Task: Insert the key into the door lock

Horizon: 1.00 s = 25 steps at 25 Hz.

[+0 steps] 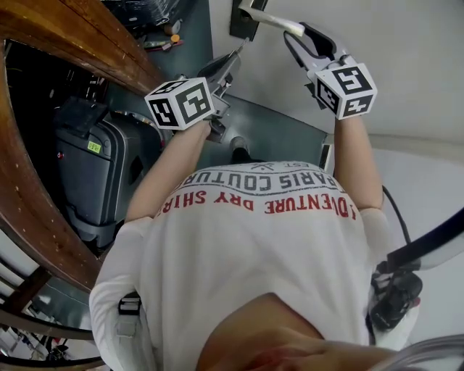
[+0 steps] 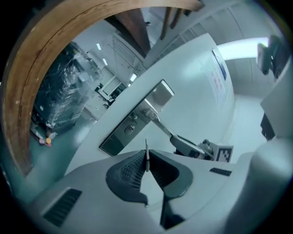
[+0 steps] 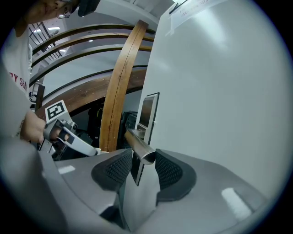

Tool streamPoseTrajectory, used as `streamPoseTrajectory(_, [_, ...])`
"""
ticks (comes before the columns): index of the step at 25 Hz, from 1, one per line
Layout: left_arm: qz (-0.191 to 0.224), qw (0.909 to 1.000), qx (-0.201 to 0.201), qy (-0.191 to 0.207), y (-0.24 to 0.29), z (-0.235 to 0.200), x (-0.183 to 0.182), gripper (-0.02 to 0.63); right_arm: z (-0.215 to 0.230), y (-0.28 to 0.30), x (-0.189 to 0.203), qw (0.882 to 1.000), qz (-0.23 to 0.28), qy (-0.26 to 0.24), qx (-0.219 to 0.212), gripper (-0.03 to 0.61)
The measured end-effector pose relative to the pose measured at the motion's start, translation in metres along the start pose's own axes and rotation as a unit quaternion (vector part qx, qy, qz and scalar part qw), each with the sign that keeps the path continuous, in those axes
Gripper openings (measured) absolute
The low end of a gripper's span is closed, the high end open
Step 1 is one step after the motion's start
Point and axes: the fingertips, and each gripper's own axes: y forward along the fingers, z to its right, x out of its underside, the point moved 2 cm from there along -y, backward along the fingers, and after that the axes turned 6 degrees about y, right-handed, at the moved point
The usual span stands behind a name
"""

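The metal lock plate (image 2: 135,122) with its keyhole (image 2: 130,129) sits on the pale door (image 2: 197,96), and a lever handle (image 2: 159,120) juts out above the keyhole. My left gripper (image 2: 146,161) is shut on a thin key (image 2: 146,153). The blade stands edge-on and points toward the plate, a short way from it. My right gripper (image 3: 138,161) is shut on the free end of the handle (image 3: 139,147). In the head view the left gripper (image 1: 233,59) is below the plate (image 1: 243,20), and the right gripper (image 1: 299,33) holds the handle (image 1: 279,22).
A curved wooden beam (image 1: 87,43) arcs along the left, close to my left arm. A dark suitcase (image 1: 90,174) stands on the floor below it. Small items lie on the floor near the door edge (image 1: 163,40). A black cable (image 1: 397,214) hangs at the right.
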Motion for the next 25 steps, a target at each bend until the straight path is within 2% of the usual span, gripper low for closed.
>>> streamPoseTrajectory(2, [0.027, 0.9963, 0.013, -0.081, 0.010, -0.006, -0.005, 0.023, 0.000, 0.000, 0.000, 1.000, 0.002, -0.001, -0.001, 0.153])
streamPoseTrajectory(4, [0.052, 0.9860, 0.024, -0.156, 0.019, -0.013, -0.008, 0.023, 0.000, 0.000, 0.000, 1.000, 0.003, -0.001, -0.001, 0.153])
streamPoseTrajectory(6, [0.076, 0.9740, 0.031, -0.211, 0.024, -0.019, -0.011, 0.023, -0.002, 0.000, 0.000, 1.000, 0.004, -0.001, -0.001, 0.153])
streamPoseTrajectory(8, [0.096, 0.9639, 0.034, -0.246, 0.027, -0.026, -0.015, 0.023, -0.004, 0.000, -0.001, 1.000, 0.004, -0.001, -0.002, 0.153])
streamPoseTrajectory(14, [0.112, 0.9470, 0.043, -0.298, 0.039, -0.037, -0.016, 0.023, -0.005, -0.002, -0.001, 1.000, 0.003, -0.002, -0.003, 0.153])
streamPoseTrajectory(25, [0.121, 0.9338, 0.047, -0.333, 0.047, -0.039, -0.015, 0.023, -0.010, -0.005, -0.002, 1.000, 0.004, 0.000, -0.004, 0.150])
